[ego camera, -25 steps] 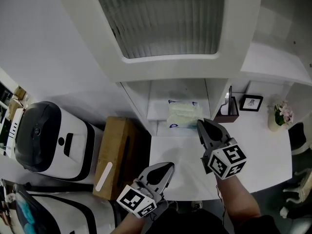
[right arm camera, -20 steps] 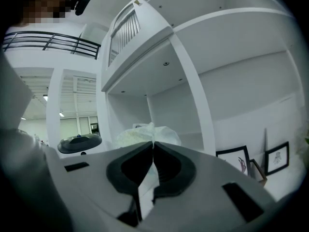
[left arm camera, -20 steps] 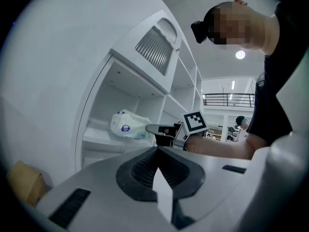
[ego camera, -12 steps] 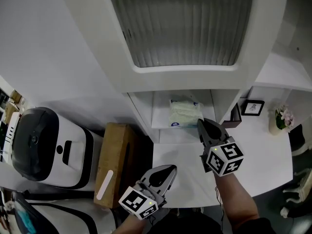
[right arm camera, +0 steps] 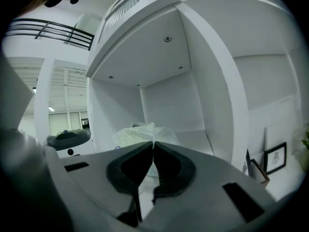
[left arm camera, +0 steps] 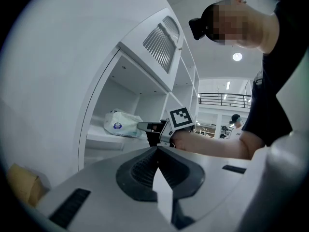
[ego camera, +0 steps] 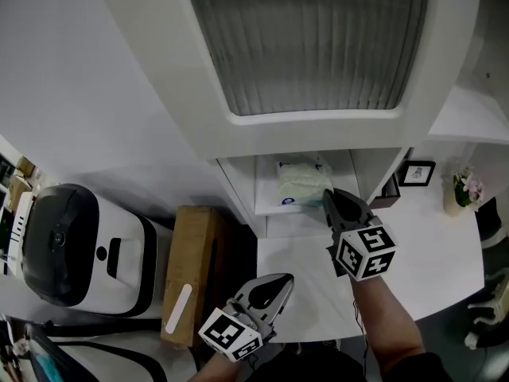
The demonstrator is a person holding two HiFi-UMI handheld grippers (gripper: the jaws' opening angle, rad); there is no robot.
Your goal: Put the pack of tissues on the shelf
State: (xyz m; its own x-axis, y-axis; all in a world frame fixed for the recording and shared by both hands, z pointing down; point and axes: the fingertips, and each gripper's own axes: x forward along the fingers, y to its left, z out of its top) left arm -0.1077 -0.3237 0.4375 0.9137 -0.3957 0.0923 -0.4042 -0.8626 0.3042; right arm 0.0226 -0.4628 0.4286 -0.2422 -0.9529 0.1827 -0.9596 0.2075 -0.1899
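Two handheld grippers show from above in front of a white shelf unit. The pack of tissues (ego camera: 301, 183) already lies on the shelf (ego camera: 269, 206), inside the open cubby below a ribbed panel. Judging by this, the placing looks nearly done. What seems left is to let go of the pack and draw the right gripper (ego camera: 327, 195) back out.

That gripper reaches into the mouth of the cubby. Its jaws are pressed together, and their tips meet the near edge of the pack. The soft wrapper rises to a peak right at the tips, so they appear to pinch a fold of it. The contact is thin and hard to read for certain.

Nearer the person, the left gripper (ego camera: 281, 280) hangs low over the front edge of the white table (ego camera: 429, 245), well apart from the pack. Its jaws are closed with nothing between them.
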